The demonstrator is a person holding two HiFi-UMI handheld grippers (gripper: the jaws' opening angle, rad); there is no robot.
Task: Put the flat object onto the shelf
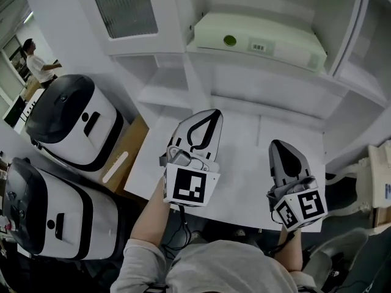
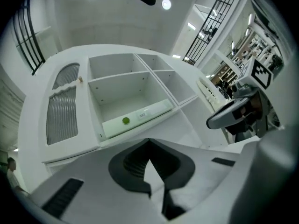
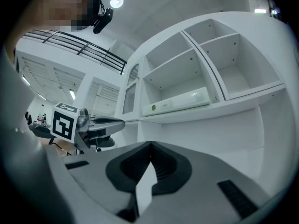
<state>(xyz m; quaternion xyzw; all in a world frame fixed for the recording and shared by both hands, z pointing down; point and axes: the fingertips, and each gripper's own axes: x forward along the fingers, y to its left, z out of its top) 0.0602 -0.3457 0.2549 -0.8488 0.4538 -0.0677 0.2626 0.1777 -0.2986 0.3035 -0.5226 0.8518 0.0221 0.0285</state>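
The flat object [image 1: 256, 41] is a pale, long, thin box with a green dot and a barcode label. It lies flat on a lower board of the white shelf unit [image 1: 183, 72], and it also shows in the left gripper view [image 2: 135, 118] and the right gripper view [image 3: 177, 101]. My left gripper [image 1: 211, 113] hovers over the white table [image 1: 244, 163], shut and empty [image 2: 149, 141], with its tips short of the shelf. To its right, my right gripper [image 1: 278, 144] is level, jaws together, holding nothing [image 3: 150, 146].
Two white-and-black rounded appliances [image 1: 73, 121] [image 1: 43, 212] stand left of the table beside a brown cardboard box [image 1: 131, 151]. A louvred door [image 1: 125, 8] closes the shelf's left compartment. A person [image 1: 36, 60] stands far off at the left.
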